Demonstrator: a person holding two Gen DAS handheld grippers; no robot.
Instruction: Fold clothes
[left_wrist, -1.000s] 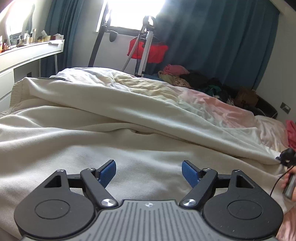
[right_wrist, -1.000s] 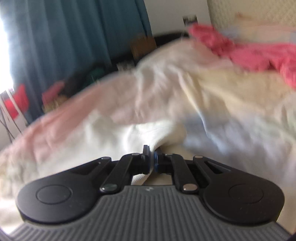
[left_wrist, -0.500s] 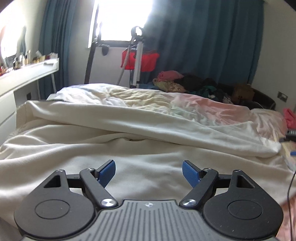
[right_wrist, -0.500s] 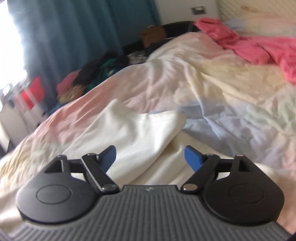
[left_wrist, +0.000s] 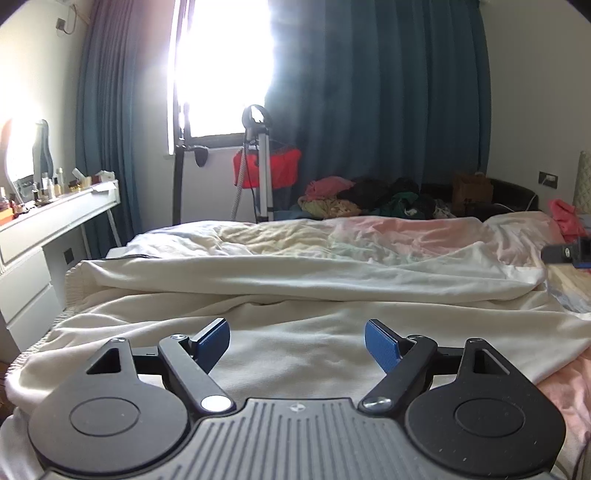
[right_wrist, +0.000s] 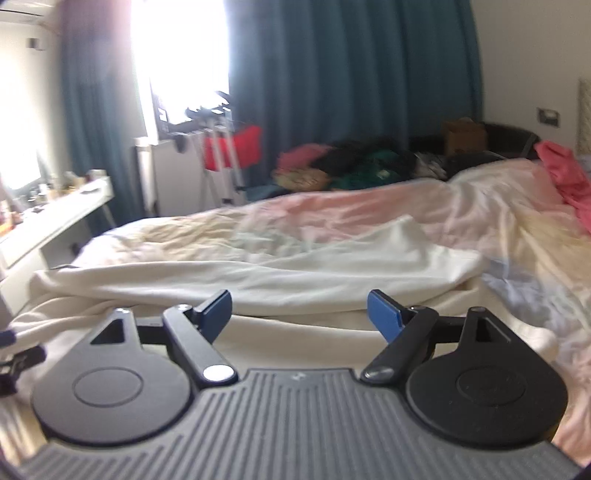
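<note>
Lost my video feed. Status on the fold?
Left gripper open, empty. Right gripper open, empty. Cream garment on bed, one layer folded over. Nothing in the way.

matt cream knit garment (left_wrist: 295, 354); rumpled cotton bedsheet (left_wrist: 369, 236)

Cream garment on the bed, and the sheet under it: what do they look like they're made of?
Cream garment: looks like thick, matte knit, perhaps cotton jersey or fleece; it shows a fine knit texture, a ribbed hem at the left edge and soft, rounded folds.
Sheet: thinner woven cloth, probably cotton, pastel-tinted; it shows many small, sharp creases. The fibre of either cannot be told for sure.
</note>
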